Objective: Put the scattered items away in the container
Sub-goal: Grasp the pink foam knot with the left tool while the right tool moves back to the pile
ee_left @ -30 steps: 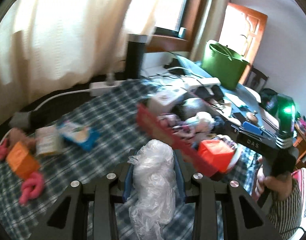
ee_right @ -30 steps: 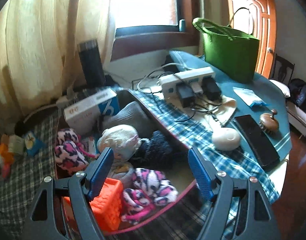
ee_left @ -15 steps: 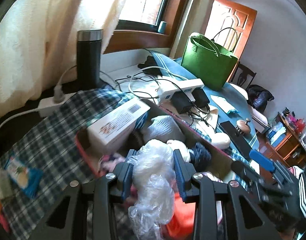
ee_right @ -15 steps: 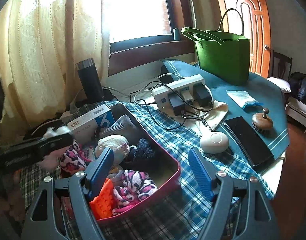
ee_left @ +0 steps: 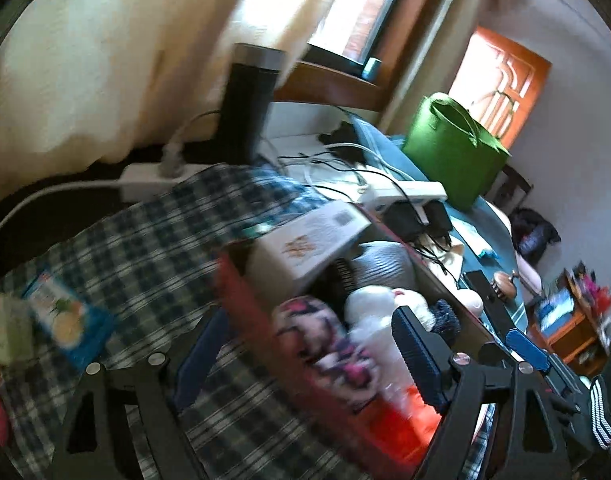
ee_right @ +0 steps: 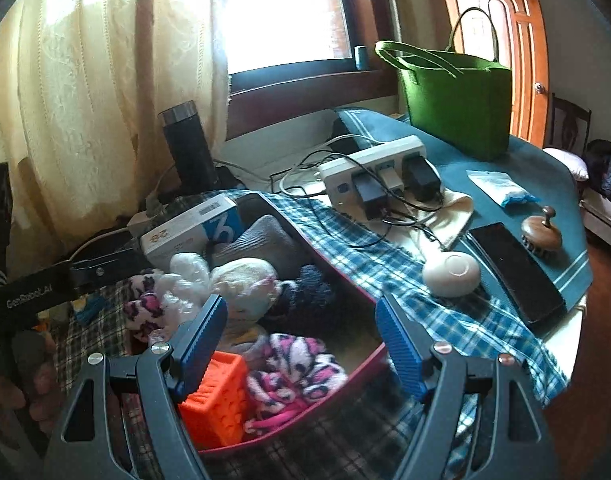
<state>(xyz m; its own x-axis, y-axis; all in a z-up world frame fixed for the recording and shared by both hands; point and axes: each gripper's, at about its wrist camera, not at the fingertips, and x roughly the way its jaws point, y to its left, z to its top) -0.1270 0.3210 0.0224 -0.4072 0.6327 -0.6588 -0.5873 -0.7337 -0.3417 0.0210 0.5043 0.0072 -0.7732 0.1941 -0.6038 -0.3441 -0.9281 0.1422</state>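
Crinkly clear plastic bag [ee_right: 185, 276] has left the left gripper [ee_left: 305, 356], whose jaws are opening with nothing between them; it now lies in the red container [ee_right: 345, 280] among fuzzy socks, ribbed orange cube [ee_right: 215, 394], white box marked "3" [ee_right: 193, 232]. Right gripper [ee_right: 301, 340] released, empty

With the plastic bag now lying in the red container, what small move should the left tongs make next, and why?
Probably pull the left tongs back toward the blue packet lying on the checked cloth. Their jaws are opening with nothing pinched, the crumpled plastic bag sits among the socks in the red container, and that packet lies outside the container.
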